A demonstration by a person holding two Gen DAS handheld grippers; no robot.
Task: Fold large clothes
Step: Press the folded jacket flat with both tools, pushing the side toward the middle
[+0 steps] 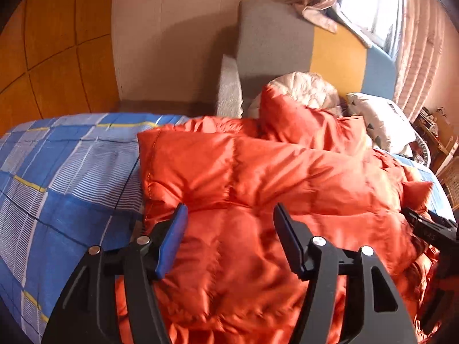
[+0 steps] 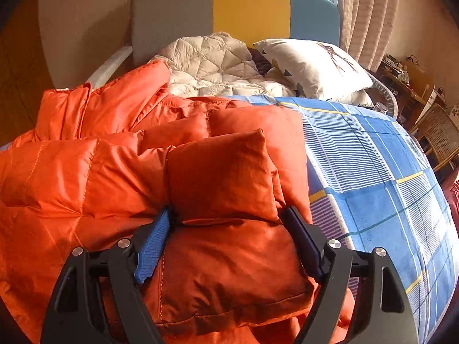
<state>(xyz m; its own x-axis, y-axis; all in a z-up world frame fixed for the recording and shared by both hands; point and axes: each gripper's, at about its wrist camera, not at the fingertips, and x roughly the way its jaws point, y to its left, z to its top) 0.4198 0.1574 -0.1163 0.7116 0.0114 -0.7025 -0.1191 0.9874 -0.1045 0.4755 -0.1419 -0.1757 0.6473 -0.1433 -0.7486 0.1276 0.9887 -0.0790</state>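
An orange puffer jacket [image 1: 258, 172] lies spread on a bed with a blue checked sheet [image 1: 57, 172]. My left gripper [image 1: 229, 215] is open and hovers just above the jacket's left part, holding nothing. In the right wrist view the jacket [image 2: 86, 172] fills the left and middle. My right gripper [image 2: 228, 215] is wide open, its jaws on either side of a puffy folded edge of the jacket [image 2: 223, 177]; I cannot tell whether they touch it. The right gripper also shows at the right edge of the left wrist view [image 1: 430, 229].
A white quilted garment [image 2: 218, 66] and a white pillow [image 2: 312, 66] lie at the head of the bed by a grey, yellow and blue headboard [image 2: 249, 8]. The blue checked sheet [image 2: 387, 172] is bare on the right. A wicker chair [image 2: 439, 134] and a cluttered desk [image 2: 407, 77] stand beyond.
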